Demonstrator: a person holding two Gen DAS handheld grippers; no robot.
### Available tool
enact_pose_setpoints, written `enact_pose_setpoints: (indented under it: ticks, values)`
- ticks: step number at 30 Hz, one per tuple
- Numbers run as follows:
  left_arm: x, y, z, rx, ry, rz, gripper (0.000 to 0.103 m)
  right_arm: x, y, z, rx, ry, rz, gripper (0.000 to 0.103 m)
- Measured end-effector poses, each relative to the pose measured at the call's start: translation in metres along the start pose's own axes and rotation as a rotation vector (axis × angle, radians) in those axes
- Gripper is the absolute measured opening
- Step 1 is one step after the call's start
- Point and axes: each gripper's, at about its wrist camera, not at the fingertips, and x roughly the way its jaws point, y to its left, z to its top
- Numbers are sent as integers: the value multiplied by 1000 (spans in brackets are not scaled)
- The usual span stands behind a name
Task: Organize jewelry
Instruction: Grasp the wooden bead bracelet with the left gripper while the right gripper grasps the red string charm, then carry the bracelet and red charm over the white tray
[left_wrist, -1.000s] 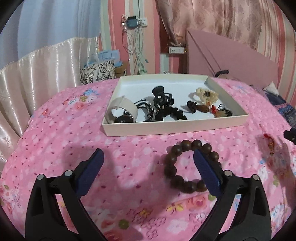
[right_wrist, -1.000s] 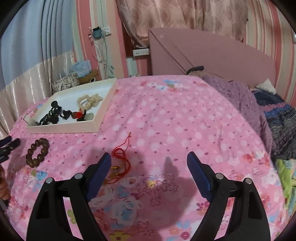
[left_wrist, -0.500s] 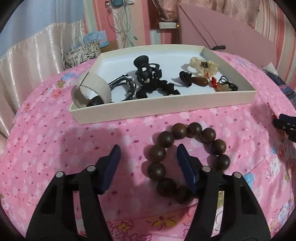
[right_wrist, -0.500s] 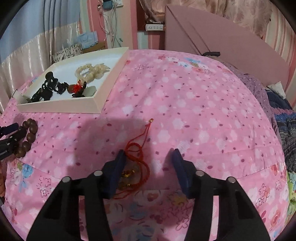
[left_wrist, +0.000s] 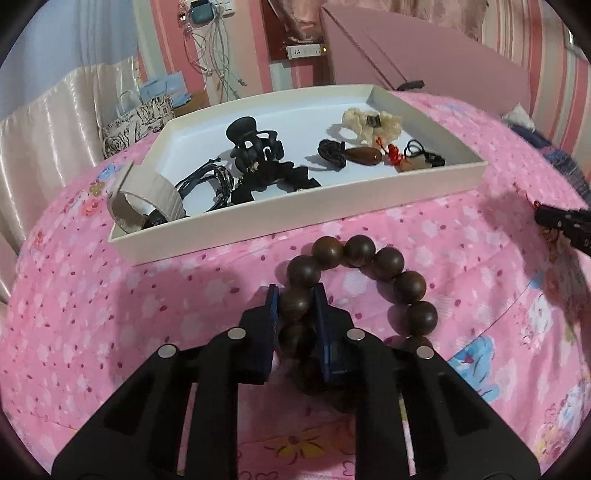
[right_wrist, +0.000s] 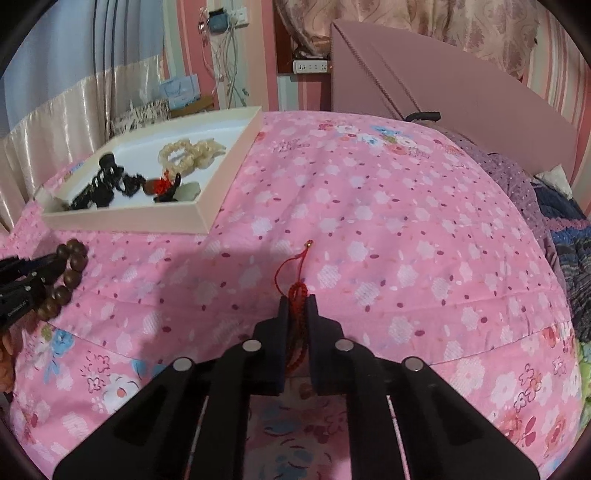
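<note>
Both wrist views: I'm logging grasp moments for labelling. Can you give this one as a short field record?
surface: pink floral bedspread
left gripper: jaws closing, pads pressing a bead of the wooden bead bracelet
right gripper: shut on the red cord bracelet
tray: white, holds black hair claw, cream scrunchie, other pieces
both bracelets: outside the tray

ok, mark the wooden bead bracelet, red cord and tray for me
wooden bead bracelet (left_wrist: 410, 284), left wrist view, bead on its right arc
red cord (right_wrist: 297, 293), right wrist view, bundle ahead of the pads
tray (left_wrist: 295, 212), left wrist view, near wall
</note>
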Motion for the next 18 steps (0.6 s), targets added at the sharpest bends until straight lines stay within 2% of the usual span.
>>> enact_pose_setpoints:
  ticks: [4,7,10,12,18]
  values:
    - [-15,9,-3,-28,-60,2,17,-8,-9,0,43,-38,38,5]
    - [-36,15,-3,-35,-109,4,17,-18,-9,1,54,-69,55,5]
    - [-60,20,3,-39,-162,7,17,-37,-8,8,75,-118,107,5]
    - [-75,20,8,-34,-196,15,17,-48,-6,14,77,-142,132,5]
    - [-90,22,25,-27,-259,46,17,-65,13,34,60,-182,172,5]
